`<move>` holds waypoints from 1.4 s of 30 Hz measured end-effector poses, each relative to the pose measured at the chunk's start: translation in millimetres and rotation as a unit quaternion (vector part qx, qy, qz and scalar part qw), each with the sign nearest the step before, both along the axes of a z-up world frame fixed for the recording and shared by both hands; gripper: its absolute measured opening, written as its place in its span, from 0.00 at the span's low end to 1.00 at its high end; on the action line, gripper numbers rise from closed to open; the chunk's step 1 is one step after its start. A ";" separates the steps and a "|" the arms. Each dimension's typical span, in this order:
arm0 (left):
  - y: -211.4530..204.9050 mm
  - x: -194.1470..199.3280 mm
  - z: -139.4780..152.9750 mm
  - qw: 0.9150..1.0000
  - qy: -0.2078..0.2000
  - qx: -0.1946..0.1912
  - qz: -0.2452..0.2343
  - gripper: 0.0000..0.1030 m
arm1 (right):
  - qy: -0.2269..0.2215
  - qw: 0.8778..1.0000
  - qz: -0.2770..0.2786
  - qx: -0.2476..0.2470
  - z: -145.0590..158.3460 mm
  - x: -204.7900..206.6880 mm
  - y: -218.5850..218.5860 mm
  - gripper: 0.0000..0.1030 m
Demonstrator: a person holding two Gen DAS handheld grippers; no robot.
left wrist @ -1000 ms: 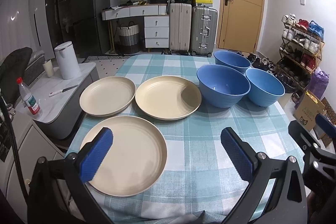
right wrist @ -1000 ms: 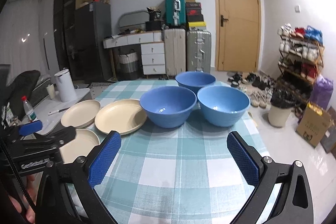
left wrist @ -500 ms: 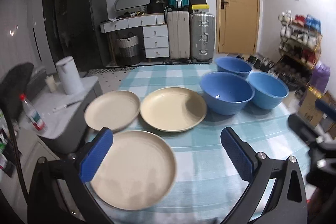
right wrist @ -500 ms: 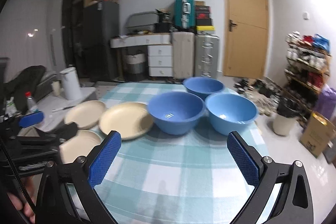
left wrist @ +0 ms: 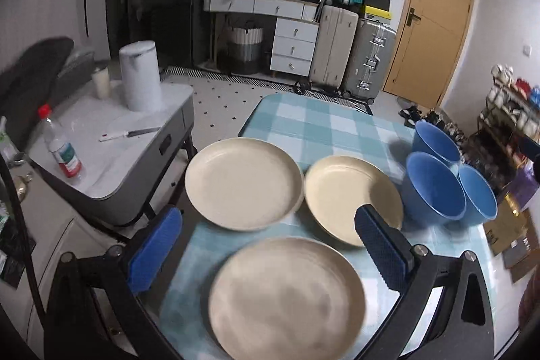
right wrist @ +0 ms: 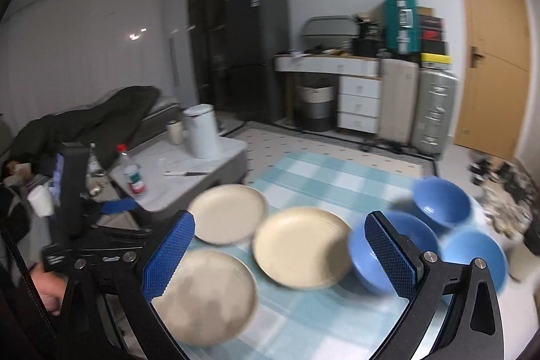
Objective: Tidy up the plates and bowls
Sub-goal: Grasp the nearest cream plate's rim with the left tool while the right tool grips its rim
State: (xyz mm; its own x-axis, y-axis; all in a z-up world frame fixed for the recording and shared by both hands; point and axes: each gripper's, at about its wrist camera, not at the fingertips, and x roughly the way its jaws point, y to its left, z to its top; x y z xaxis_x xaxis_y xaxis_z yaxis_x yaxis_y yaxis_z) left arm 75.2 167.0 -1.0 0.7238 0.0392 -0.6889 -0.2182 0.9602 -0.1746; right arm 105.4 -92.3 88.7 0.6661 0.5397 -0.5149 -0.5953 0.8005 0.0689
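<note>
Left wrist view. I log my left gripper (left wrist: 270,245): jaws spread wide, blue pads holding nothing, hovering over the near end of the checked tablecloth (left wrist: 324,123). Item one: near cream plate (left wrist: 287,299), directly below and between the fingers, untouched. Item two: far-left cream plate (left wrist: 243,183), beyond it near the table's left edge. Item three: middle cream plate (left wrist: 347,194), just beside item two, its near rim partly behind my right-hand finger. Items four to six: three blue bowls (left wrist: 435,191), clustered close together at the right, just beyond the middle plate. Off the table, left: a side cabinet (left wrist: 118,137) carrying a white canister (left wrist: 140,75), a bottle (left wrist: 62,147) and a knife (left wrist: 130,133).

Right wrist view, blurred. I log my right gripper (right wrist: 280,255): jaws likewise wide apart, empty, above the table. The three plates (right wrist: 300,245) lie between and left of the fingers; the bowls (right wrist: 442,201) sit right, one partly behind the right-hand finger. The left gripper's body (right wrist: 87,245) shows at the left edge.
</note>
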 end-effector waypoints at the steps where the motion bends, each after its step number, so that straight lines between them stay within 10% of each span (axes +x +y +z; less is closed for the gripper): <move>1: 8.0 5.1 -2.2 1.000 0.006 0.008 0.007 1.00 | 0.009 1.000 0.014 0.000 2.9 11.3 11.8 1.00; 10: 71.3 63.6 -37.7 0.997 0.046 0.040 0.045 1.00 | 0.066 0.991 0.080 -0.080 -24.2 121.3 137.5 1.00; 27: 133.3 135.0 -131.4 0.988 0.128 -0.065 0.057 0.97 | 0.214 0.948 0.076 -0.223 -197.8 264.1 237.8 0.91; 33: 141.6 140.9 -144.3 0.984 0.137 -0.100 0.050 0.81 | 0.242 0.939 0.083 -0.229 -222.8 277.2 242.4 0.74; 37: 144.8 143.0 -154.4 0.979 0.153 -0.126 0.043 0.47 | 0.264 0.936 0.078 -0.220 -232.2 282.7 241.4 0.63; 42: 145.5 138.8 -156.1 0.977 0.140 -0.156 0.033 0.40 | 0.274 0.933 0.070 -0.224 -239.0 284.8 240.2 0.46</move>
State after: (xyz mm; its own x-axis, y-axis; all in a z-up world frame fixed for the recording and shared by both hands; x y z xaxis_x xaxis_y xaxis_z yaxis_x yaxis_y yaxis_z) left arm 214.0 312.5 -157.1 0.5074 -0.1642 -0.8459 -0.3594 0.8519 -0.3809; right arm 390.2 148.0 -150.4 0.1768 0.2510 -0.9517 -0.6698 0.7392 0.0705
